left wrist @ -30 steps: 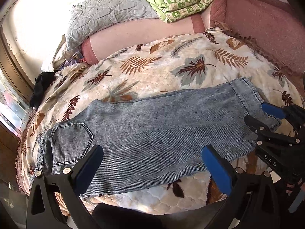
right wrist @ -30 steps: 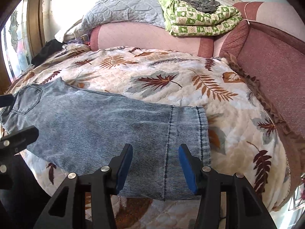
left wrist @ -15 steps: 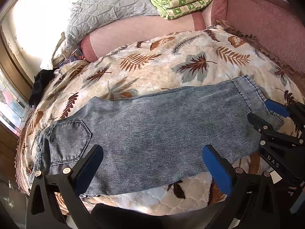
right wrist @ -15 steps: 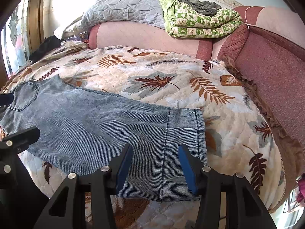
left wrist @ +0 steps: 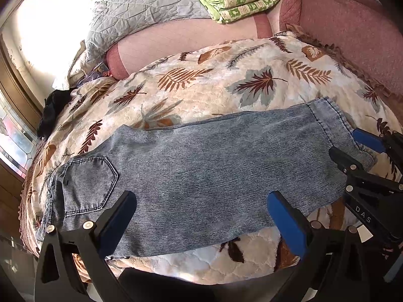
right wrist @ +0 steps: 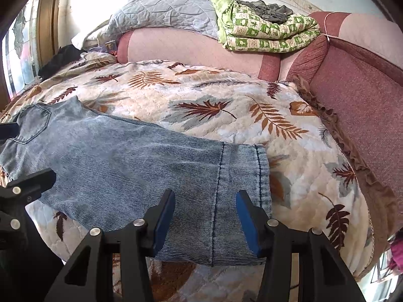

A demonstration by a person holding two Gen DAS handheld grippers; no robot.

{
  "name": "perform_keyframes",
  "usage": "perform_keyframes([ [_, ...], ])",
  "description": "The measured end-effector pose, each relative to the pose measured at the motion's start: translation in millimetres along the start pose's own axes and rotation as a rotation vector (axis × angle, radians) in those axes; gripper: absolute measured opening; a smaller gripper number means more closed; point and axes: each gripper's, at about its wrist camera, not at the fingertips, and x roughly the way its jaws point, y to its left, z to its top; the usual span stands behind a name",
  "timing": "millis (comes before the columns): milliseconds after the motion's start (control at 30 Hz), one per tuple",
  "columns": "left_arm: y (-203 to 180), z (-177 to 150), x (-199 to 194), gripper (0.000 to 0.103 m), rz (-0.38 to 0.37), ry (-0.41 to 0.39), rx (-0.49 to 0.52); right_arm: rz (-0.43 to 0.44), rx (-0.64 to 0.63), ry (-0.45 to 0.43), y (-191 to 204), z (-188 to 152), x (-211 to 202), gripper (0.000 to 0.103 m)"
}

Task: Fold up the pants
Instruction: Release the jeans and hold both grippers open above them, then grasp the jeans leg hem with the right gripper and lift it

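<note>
From the left wrist view, the pants [left wrist: 201,173], pale washed denim already doubled leg on leg, lie lengthwise across the near part of a leaf-print bedspread [left wrist: 226,85], waist and back pocket [left wrist: 88,183] to the left, cuffs to the right. The left gripper [left wrist: 201,216] stands with its blue-padded fingers spread wide above the near edge of the cloth, pinching nothing; its lower frame covers the near waist corner and part of the near edge. At the right rim the right gripper [left wrist: 360,148] shows side-on at the cuff end, one finger overlapping the hem, so whether it touches the denim cannot be told there. A dark garment [left wrist: 51,112] at the far left is too shadowed to identify. From the right wrist view, the cuff end of the pants [right wrist: 151,176] fills the foreground and the right gripper [right wrist: 205,214] has its fingers parted either side of the leg seam, over the fabric without closing on it. The waist runs off behind the left gripper's black frame [right wrist: 25,186] at the left edge. A grey quilt [right wrist: 166,10] and a green patterned blanket [right wrist: 267,32] are heaped on the pink bolster [right wrist: 189,50] behind.
</note>
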Motion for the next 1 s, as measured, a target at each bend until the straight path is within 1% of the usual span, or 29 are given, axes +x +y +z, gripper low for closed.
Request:
perform_keyframes([
  [833, 1, -2, 4, 0.103, 0.007, 0.006, -0.006, -0.01, -0.011, 0.008, 0, -2, 4, 0.054],
  [900, 7, -1, 4, 0.103, 0.019, 0.001, -0.012, -0.007, 0.005, 0.004, -5, -1, 3, 0.054],
  [1000, 24, -1, 6, 0.103, 0.056, -0.005, -0.033, -0.031, 0.062, -0.004, -28, 0, 0, 0.054],
])
